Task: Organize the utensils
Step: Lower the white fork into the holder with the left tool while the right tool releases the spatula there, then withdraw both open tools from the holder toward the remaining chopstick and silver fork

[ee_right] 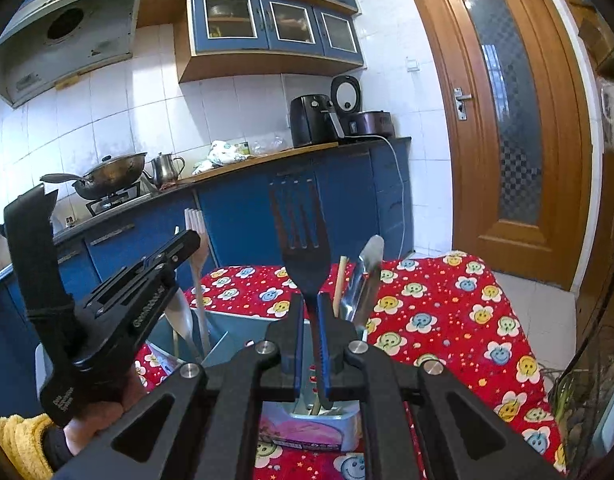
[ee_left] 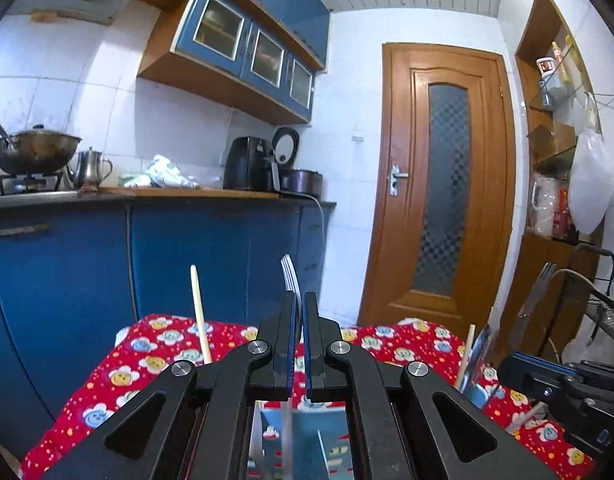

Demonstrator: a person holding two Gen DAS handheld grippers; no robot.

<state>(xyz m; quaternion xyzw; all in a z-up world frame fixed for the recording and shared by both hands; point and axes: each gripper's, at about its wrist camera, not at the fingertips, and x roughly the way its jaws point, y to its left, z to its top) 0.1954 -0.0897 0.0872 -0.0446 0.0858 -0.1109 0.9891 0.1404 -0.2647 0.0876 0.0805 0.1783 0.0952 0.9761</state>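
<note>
My left gripper point(ee_left: 298, 344) clamps a silver metal fork point(ee_left: 291, 278), tines at twelve o'clock. My right gripper point(ee_right: 311, 344) pinches a black slotted plastic spatula point(ee_right: 299, 224) upright above the blue utensil holder point(ee_right: 223, 328).

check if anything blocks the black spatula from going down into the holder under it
Nothing visible does. The right hand-held gripper holds the black slotted spatula upright over the blue holder; metal tongs and a chopstick stand beside it, to its right.

Both wrist views face the kitchen counter point(ee_left: 147, 194) closely.
</note>
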